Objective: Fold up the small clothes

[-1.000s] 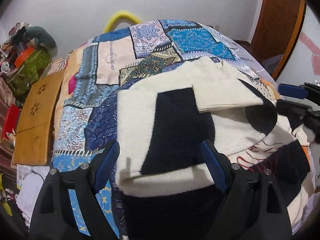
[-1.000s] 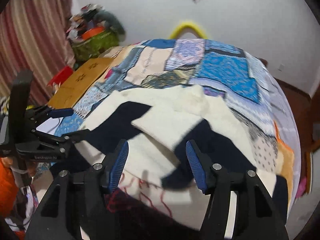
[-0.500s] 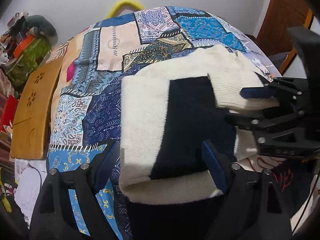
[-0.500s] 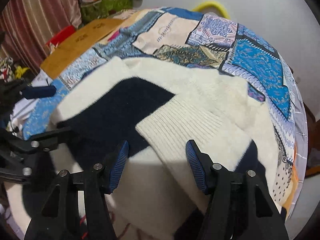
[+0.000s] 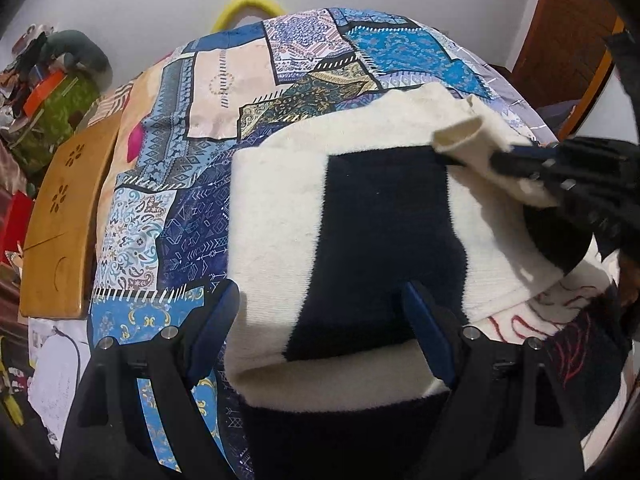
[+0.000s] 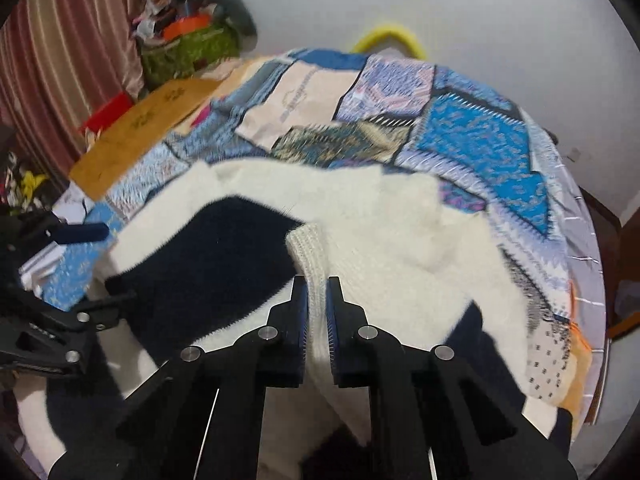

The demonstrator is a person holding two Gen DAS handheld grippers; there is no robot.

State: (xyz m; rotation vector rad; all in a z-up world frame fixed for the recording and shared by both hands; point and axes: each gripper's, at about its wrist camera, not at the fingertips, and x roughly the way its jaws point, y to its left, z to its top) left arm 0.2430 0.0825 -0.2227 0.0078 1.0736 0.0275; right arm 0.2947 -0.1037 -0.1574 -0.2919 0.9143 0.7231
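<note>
Right gripper (image 6: 317,300) jaws pinching the cuff (image 6: 310,248), left gripper (image 5: 320,312) jaws spread over the sweater (image 5: 360,216): better carry that sleeve flat across.

left gripper (image 5: 322,312) | black frame, blue pads, silver screws | right gripper (image 6: 317,304) | black, silver screws

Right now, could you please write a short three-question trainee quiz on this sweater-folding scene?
1. True or false: the right tool is shut on the sweater's cream sleeve cuff.
2. Which tool stands open above the sweater? A) left B) right
3. Fill in: the sweater lies on a patchwork ____.

Key: 1 true. 2 A, the left tool. 3 bedspread.
</note>
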